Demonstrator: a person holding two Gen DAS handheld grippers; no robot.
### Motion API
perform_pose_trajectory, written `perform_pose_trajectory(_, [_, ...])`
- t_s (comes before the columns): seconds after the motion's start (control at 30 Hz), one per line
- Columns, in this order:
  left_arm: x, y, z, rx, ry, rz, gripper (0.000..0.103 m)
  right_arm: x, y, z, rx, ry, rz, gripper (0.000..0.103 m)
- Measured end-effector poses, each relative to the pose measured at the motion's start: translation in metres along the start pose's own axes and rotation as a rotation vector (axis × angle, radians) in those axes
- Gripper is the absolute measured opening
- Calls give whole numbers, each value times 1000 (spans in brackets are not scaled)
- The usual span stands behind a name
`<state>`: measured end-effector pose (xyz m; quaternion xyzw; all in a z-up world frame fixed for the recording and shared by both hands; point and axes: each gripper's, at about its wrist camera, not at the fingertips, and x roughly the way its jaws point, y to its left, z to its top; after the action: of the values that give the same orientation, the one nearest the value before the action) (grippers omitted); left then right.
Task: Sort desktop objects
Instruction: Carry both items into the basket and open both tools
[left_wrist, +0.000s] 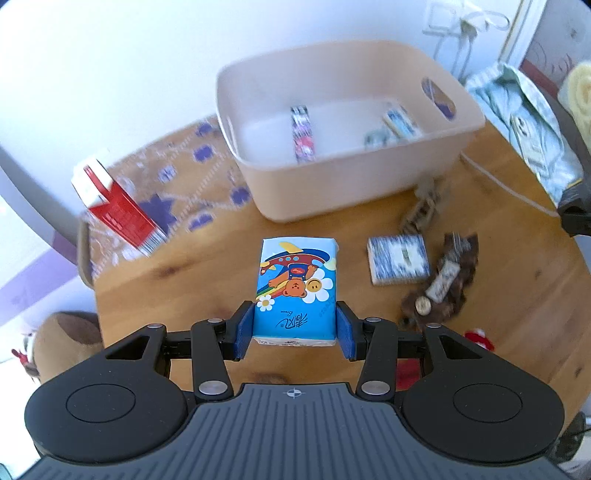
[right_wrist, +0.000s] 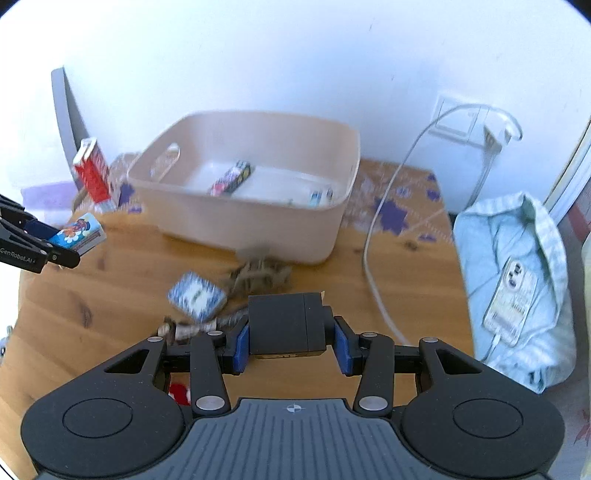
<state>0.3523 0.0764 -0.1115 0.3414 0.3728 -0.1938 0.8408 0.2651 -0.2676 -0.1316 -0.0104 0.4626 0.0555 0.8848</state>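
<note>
My left gripper (left_wrist: 294, 326) is shut on a blue tissue pack (left_wrist: 295, 284) with a cartoon bear print, held above the wooden table (left_wrist: 207, 266); it also shows in the right wrist view (right_wrist: 79, 232). My right gripper (right_wrist: 291, 341) is shut on a black box (right_wrist: 286, 323), held above the table. A beige plastic bin (left_wrist: 343, 122) stands beyond both, holding a patterned bar (left_wrist: 303, 133) and a small blue-white box (left_wrist: 400, 122). A blue-white card box (left_wrist: 399, 258) lies on the table.
A red and white carton (left_wrist: 118, 206) stands at the left on a patterned cloth. Brown trinkets (left_wrist: 443, 280) and a wooden chain piece (left_wrist: 423, 206) lie near the card box. A white cable (right_wrist: 373, 258) crosses the table. A light blue shirt with a phone (right_wrist: 513, 295) lies at the right.
</note>
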Motion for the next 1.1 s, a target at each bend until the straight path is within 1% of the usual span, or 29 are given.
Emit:
perform_pose_trajectory(0.27, [-19, 13, 36, -10, -68, 14, 47, -14, -15, 34, 18, -76, -4, 42])
perform_pose_trajectory(0.47, [-26, 14, 67, -6, -117, 20, 47, -16, -19, 62, -17, -113, -9, 42])
perform_pose_trajectory(0.57, [-24, 13, 82, -20, -134, 15, 47, -13, -22, 78, -22, -134, -11, 42])
perform_pose_trajectory(0.6, [-22, 13, 87, -25, -138, 16, 47, -11, -22, 83, -20, -141, -12, 42])
perform_pose_trajectory(0.7, [-13, 9, 102, -23, -160, 61, 47, 0, -22, 98, -3, -155, -14, 42])
perform_pose_trajectory(0.77, [-5, 9, 111, -42, -153, 54, 47, 7, -24, 108, 12, -161, -11, 42])
perform_pose_trajectory(0.83, [4, 6, 120, -32, -150, 39, 47, 15, -26, 119, 28, -166, -8, 42])
perform_pose_trajectory(0.9, [14, 2, 128, -5, -151, 56, 47, 23, -29, 128, 38, -170, 0, 42])
perform_pose_trajectory(0.97, [25, 0, 135, -2, -137, 57, 47, 32, -31, 136, 40, -168, -3, 42])
perform_pose_trajectory(1.1, [50, -6, 147, 8, -107, 49, 47, 57, -36, 149, 66, -137, 10, 42])
